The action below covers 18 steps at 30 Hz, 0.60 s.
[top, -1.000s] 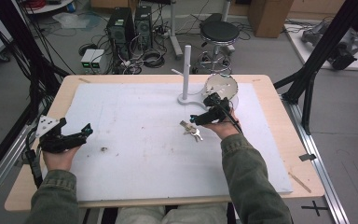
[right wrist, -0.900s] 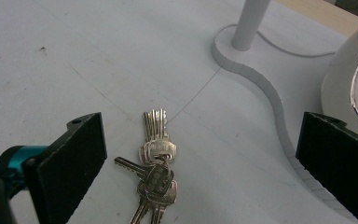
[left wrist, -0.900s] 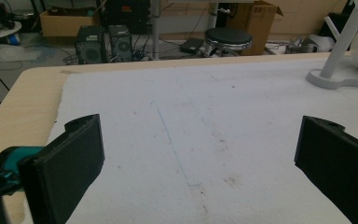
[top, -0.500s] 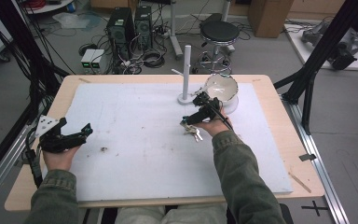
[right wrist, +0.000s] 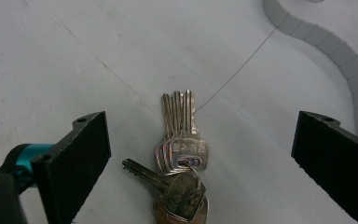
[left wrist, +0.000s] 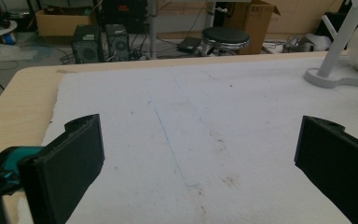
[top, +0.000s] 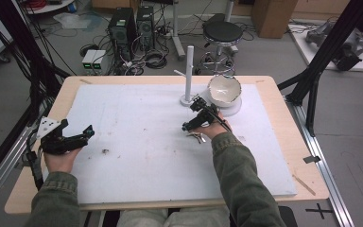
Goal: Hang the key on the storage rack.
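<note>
Right gripper [top: 194,119] hangs low over the bunch of flat silver metal keys on a wire ring [right wrist: 181,158], jaws spread wide with nothing between them but the keys below; in the right gripper view the bunch lies roughly centred between the two black jaws, on the white foam mat [top: 137,142], a little in front of the white stand with its upright post [top: 189,73] and the white bowl [top: 224,90]. Left gripper [top: 73,139] rests near the mat's left edge, well apart from the work, jaws likewise released and empty. Risks, as I judge them: the keys lie flat and thin on the mat, so jaws closing too high would slide over them and catch nothing; closing too low would dig the tips into the soft foam. The bunch is fanned, one key splayed off to the side, so a pinch on a single blade could let the rest swing on the ring and twist free. A grip near the key tips rather than the heads or ring looks least secure. Lifting toward the stand, a dangling bunch might knock the post or the bowl just beside it.
</note>
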Available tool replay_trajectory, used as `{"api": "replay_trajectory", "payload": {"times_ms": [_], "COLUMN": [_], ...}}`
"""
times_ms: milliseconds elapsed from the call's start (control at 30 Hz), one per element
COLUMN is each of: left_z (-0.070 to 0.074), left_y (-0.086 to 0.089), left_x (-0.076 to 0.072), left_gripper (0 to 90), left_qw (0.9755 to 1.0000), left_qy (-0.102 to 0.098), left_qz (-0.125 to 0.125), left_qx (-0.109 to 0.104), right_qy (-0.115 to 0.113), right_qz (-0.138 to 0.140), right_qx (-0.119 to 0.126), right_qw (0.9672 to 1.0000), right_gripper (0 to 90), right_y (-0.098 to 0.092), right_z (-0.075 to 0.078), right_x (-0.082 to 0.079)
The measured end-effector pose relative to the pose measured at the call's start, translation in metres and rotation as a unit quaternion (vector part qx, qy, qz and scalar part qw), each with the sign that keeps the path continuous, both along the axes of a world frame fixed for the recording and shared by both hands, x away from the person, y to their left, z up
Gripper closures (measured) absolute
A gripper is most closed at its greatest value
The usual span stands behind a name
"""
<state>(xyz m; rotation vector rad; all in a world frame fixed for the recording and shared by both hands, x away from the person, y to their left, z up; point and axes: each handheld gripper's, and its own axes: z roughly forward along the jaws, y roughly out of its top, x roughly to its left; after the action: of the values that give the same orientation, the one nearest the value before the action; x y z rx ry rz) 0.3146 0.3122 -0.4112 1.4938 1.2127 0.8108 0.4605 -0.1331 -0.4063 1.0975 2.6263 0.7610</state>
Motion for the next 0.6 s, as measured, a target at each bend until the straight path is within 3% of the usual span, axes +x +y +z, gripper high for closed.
{"api": "replay_trajectory", "payload": {"times_ms": [67,267,333,433,600], "left_z": [0.0,0.0,0.0,0.0,-0.001], "left_y": [0.0,-0.001,0.0,-0.001,-0.001], "left_x": [0.0,0.0,0.0,0.0,0.001], "left_gripper": [1.9,1.9,1.9,1.9,1.9], "left_qw": [1.0,1.0,1.0,1.0,1.0], "left_qy": [0.001,0.001,0.001,0.0,0.001], "left_qz": [-0.002,-0.004,-0.004,-0.004,-0.008], "left_qx": [0.001,0.002,0.001,0.0,0.001], "right_qy": [0.001,0.023,0.039,0.058,0.07], "right_qz": [0.004,0.001,0.012,0.017,0.016], "right_qx": [-0.014,-0.023,-0.025,-0.025,-0.028], "right_qw": [0.9999,0.9995,0.9989,0.9978,0.997], "right_gripper": [3.4,7.3,19.3,29.3,40.3], "right_y": [0.003,0.008,0.008,0.01,0.011], "right_z": [-0.004,-0.009,-0.01,-0.012,-0.013], "right_x": [0.0,0.004,0.006,0.009,0.011]}}
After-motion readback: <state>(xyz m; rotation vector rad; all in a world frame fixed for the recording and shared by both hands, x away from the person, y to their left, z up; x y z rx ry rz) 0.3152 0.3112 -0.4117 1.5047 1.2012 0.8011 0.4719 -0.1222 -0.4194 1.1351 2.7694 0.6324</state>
